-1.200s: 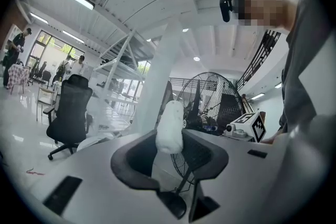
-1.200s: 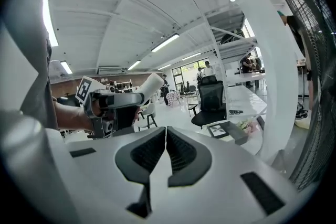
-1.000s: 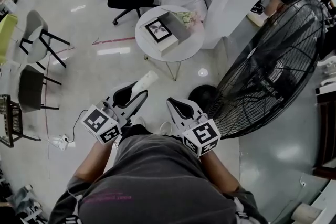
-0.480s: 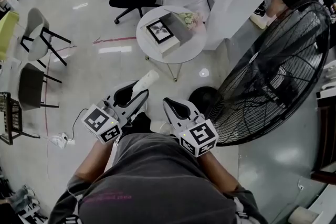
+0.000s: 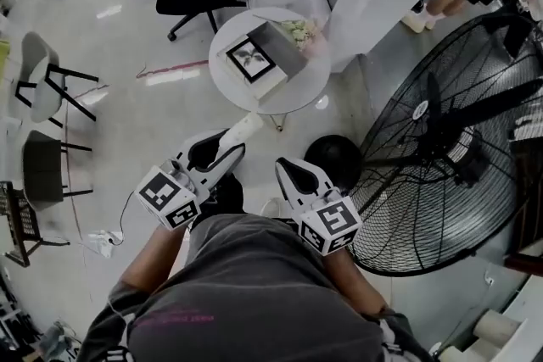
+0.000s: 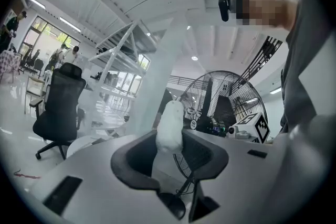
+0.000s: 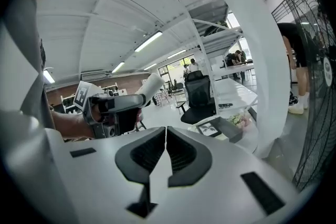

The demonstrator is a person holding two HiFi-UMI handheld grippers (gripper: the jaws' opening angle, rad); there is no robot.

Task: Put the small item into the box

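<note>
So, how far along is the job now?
Done: the left gripper is closed on the white item. In hand: it is held in the air, short of the open box on the round table. Left: putting it inside. The right gripper is shut, empty.

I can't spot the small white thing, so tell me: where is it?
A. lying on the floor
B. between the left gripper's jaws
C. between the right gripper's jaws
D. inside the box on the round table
B: the small white thing stands clamped between the jaws of the left gripper, while the right gripper is shut on nothing.
</note>
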